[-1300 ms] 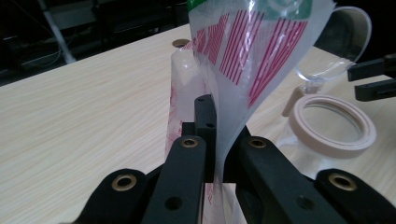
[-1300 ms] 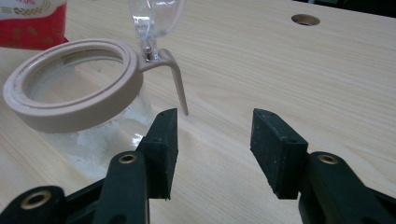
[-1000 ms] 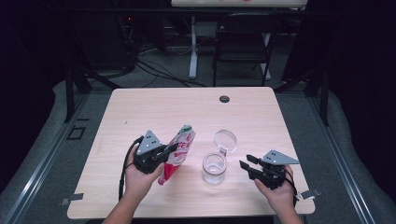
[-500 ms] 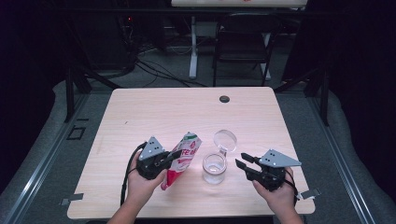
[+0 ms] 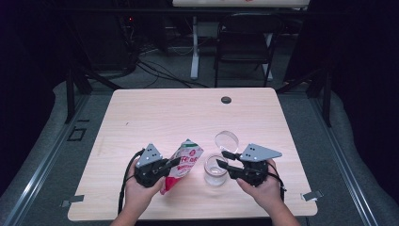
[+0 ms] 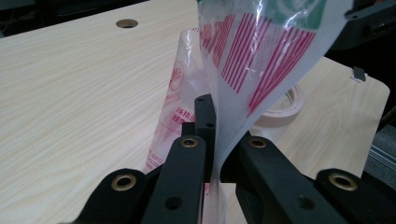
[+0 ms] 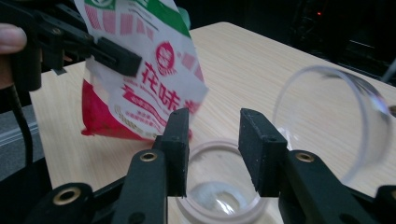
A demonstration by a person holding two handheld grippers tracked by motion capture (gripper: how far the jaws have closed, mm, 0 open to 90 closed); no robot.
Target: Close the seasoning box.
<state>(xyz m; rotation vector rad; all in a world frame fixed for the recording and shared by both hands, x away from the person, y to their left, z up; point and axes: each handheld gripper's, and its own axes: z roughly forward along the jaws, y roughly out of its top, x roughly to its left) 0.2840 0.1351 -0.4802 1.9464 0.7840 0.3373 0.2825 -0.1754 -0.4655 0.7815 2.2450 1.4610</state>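
A red, white and green snack bag (image 5: 184, 162) is held tilted above the table, its top leaning toward a clear open jar (image 5: 215, 172). My left gripper (image 5: 175, 163) is shut on the bag's edge; in the left gripper view the jaws pinch the bag (image 6: 261, 46) tightly at my left gripper (image 6: 217, 140). My right gripper (image 5: 223, 158) is open beside the jar. In the right gripper view the jaws of my right gripper (image 7: 215, 126) stand apart above the near rim of the jar (image 7: 219, 196), with the bag (image 7: 149, 93) behind.
The jar's clear round lid (image 5: 227, 140) lies just behind the jar, seen large at the right as the lid (image 7: 336, 121). A dark cable hole (image 5: 226, 100) sits near the table's (image 5: 155, 117) far edge. A chair (image 5: 242, 44) stands beyond the table.
My right gripper has moved left up to the jar. My left gripper has drawn slightly nearer the person with the bag, whose top now leans closer to the jar.
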